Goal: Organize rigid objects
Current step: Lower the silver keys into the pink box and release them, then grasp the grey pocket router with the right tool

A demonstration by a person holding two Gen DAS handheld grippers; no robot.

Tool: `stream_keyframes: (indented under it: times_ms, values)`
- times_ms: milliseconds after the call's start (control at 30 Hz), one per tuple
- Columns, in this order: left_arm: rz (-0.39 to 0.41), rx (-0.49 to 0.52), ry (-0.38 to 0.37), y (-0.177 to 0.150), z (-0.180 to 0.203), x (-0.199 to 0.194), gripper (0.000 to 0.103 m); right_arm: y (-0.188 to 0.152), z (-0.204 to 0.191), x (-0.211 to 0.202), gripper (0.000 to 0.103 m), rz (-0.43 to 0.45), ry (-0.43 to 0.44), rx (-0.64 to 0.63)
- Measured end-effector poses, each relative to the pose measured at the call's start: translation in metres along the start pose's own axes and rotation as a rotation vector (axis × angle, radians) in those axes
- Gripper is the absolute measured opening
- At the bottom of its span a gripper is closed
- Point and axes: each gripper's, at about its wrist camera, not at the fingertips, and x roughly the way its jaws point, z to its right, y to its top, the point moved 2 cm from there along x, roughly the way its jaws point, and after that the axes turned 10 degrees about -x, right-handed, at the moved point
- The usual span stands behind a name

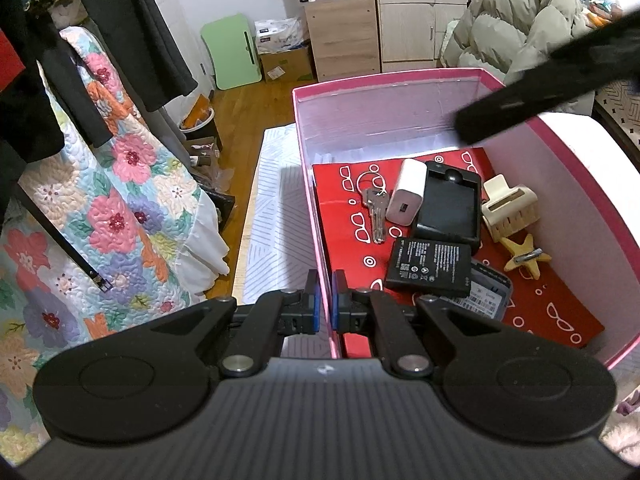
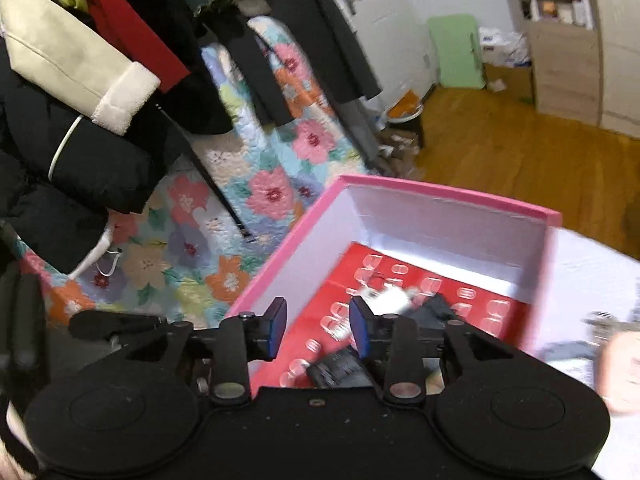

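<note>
Pink box on a pale striped desk cover, in a bedroom with a wood floor

A rigid pink box (image 1: 592,196), white inside and lined with red patterned paper, is set on the desk (image 1: 276,216) beside a floral quilt (image 1: 120,208). Keys (image 1: 376,208), a white charger (image 1: 408,192), a black case (image 1: 448,204), a flat battery (image 1: 432,266) and a cream clip (image 1: 508,208) are seen inside. The left gripper (image 1: 325,300) is clamped on the box's near wall; the right gripper (image 2: 318,330) is held open and empty above it
</note>
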Motion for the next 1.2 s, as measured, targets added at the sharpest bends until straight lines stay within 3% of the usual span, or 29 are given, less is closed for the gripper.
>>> stream_keyframes:
  times_ms: [233,433,567,833,1000,1200]
  values:
    - [-0.009,0.007,0.006,-0.001,0.001,0.003,0.004,-0.033,0.018,-0.064,0.059,-0.007,-0.149,-0.031]
    - [-0.012,0.014,0.015,-0.002,0.004,0.004,0.004,-0.067,0.044,-0.085,0.062,-0.026,-0.263,-0.009]
    - [-0.013,0.019,0.021,-0.003,0.005,0.004,0.004,-0.089,0.058,-0.075,0.068,-0.052,-0.315,-0.013]
    - [-0.017,0.023,0.024,-0.003,0.005,0.005,0.004,-0.117,0.078,-0.038,0.069,-0.098,-0.377,-0.062]
    - [-0.017,0.020,0.023,-0.003,0.005,0.005,0.004,-0.119,0.093,-0.017,0.069,-0.094,-0.376,-0.046]
    - [-0.017,0.020,0.023,-0.003,0.005,0.005,0.004,-0.110,0.109,0.007,0.076,-0.097,-0.399,-0.041]
